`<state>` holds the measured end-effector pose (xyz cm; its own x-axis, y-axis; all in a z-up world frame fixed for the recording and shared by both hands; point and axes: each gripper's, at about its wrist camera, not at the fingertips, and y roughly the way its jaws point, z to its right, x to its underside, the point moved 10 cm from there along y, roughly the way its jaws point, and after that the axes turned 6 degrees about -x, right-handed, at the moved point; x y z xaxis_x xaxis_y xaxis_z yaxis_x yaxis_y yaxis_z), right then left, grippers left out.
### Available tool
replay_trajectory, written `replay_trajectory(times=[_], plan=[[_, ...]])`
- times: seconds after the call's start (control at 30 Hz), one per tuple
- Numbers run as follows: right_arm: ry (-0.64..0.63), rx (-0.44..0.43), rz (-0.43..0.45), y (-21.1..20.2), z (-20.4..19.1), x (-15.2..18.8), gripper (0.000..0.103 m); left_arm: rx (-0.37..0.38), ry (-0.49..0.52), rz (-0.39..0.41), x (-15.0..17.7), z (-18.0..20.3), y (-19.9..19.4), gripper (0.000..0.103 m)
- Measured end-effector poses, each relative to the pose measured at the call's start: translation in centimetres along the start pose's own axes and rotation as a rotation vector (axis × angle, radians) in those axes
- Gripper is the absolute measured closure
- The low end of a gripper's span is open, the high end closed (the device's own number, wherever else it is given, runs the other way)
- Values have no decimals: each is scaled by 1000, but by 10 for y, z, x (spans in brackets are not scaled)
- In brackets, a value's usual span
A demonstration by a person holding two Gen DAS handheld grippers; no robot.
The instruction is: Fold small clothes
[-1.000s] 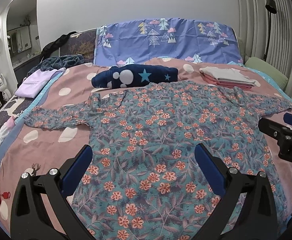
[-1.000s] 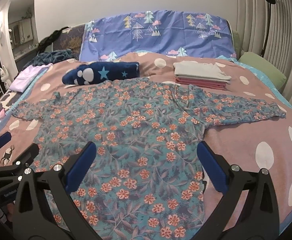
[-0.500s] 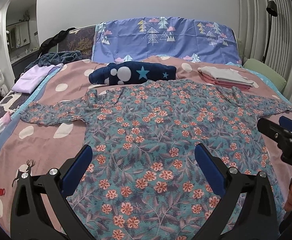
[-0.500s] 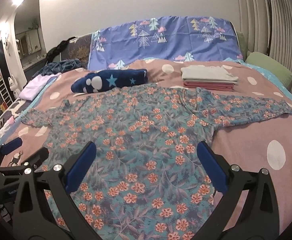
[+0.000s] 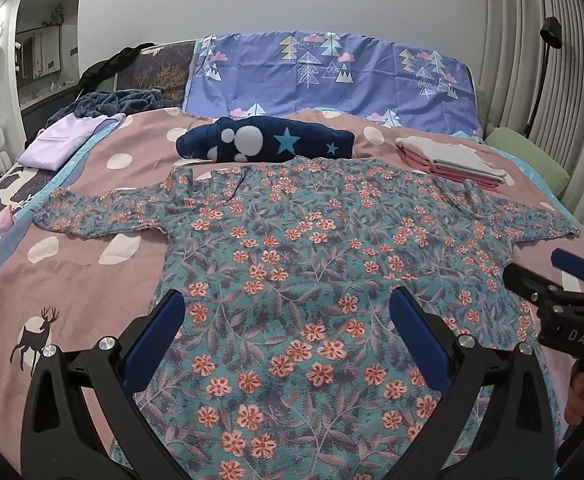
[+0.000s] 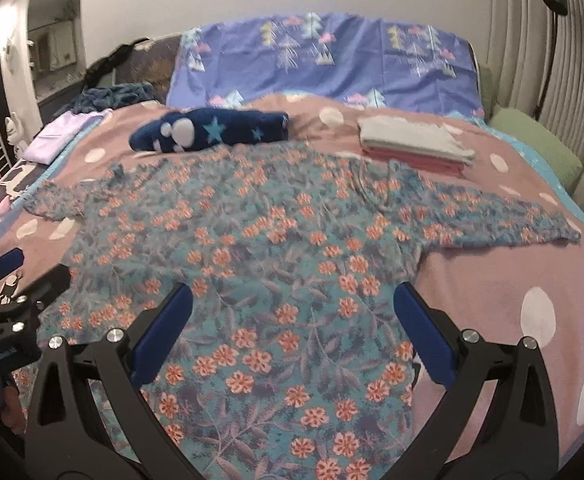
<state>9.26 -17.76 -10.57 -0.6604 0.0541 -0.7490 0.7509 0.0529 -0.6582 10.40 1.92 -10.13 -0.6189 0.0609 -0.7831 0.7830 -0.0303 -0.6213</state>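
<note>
A teal long-sleeved top with orange flowers (image 5: 311,256) lies spread flat on the bed, sleeves stretched out left and right; it also shows in the right wrist view (image 6: 276,264). My left gripper (image 5: 292,336) is open and empty above the top's lower left part. My right gripper (image 6: 295,328) is open and empty above the lower right part. The right gripper also shows at the right edge of the left wrist view (image 5: 547,280), and the left gripper at the left edge of the right wrist view (image 6: 24,276).
A navy star-patterned roll (image 5: 264,144) lies just beyond the collar. A folded white and pink stack (image 5: 451,158) sits at the back right. A lilac folded cloth (image 5: 66,140) and a dark blanket (image 5: 112,100) are back left. A green pillow (image 5: 527,156) lies by the curtain.
Both grippers have risen and pulled back slightly, so the top sits lower and farther in view. The top has not moved. Both grippers stay open.
</note>
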Motion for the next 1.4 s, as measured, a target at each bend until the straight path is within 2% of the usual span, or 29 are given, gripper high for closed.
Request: replay_trajectory(times=[0.17,0.4,0.53,0.67,0.9,1.07,1.23,1.33,1.4], plan=[[34,-9,12,0,3,0,2,2,-11,-7,2,-2,3,1],[8,15,33,-2,0,-5,2,24,-24,3,3,-5,4,1],[33,1,23,-1,1,-5,2,26,-48,-3,6,-11,9,1],[22,23,37,-2,2,-7,2,56,-98,-8,6,-18,13,1],[35,28,35,0,4,-9,2,61,-108,2,2,-25,14,1],[35,26,33,2,3,-10,2,81,-171,4,-1,-34,17,1],[40,6,22,6,1,-10,2,127,-237,-32,0,-41,23,2],[41,1,12,8,3,-9,8,116,-233,-25,0,-52,30,7],[51,2,2,13,7,-7,20,117,-249,-35,1,-62,35,13]])
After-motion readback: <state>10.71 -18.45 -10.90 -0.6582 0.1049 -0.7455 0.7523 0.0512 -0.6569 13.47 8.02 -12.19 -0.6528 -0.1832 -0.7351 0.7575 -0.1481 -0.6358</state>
